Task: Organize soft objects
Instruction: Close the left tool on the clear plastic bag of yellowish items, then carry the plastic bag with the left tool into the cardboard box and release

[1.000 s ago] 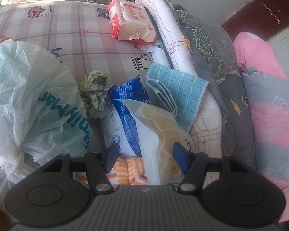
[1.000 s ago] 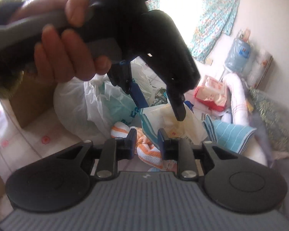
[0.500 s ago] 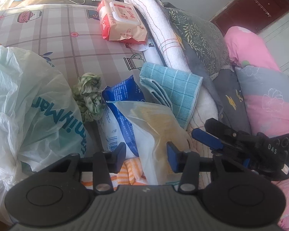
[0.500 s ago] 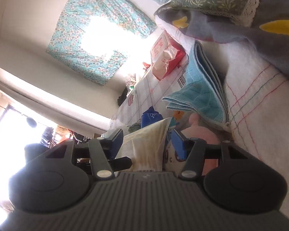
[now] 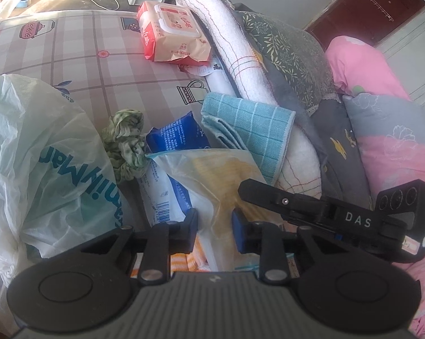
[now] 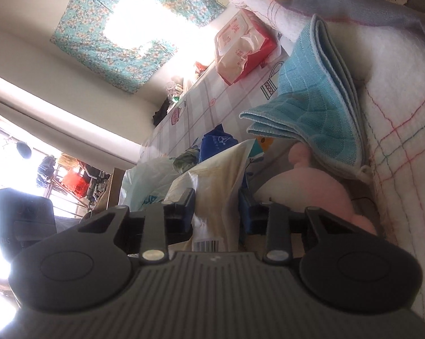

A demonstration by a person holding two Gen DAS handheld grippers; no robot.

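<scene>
A clear plastic pack with yellow contents lies on the bed among soft things. My left gripper straddles its near end, jaws narrowed around it. My right gripper, seen from the right in the left wrist view, has its jaws on both sides of the same pack. A folded blue checked towel lies just beyond, also in the right wrist view. A blue-white packet, a green scrunchie and a pink plush lie close by.
A white plastic shopping bag fills the left. A red wet-wipes pack lies farther back on the checked sheet. A rolled white blanket, patterned pillows and a pink quilt line the right side.
My right gripper swung down from above, opened, and moved in from the right around the yellow pack. My left gripper's jaws narrowed around the same pack.
</scene>
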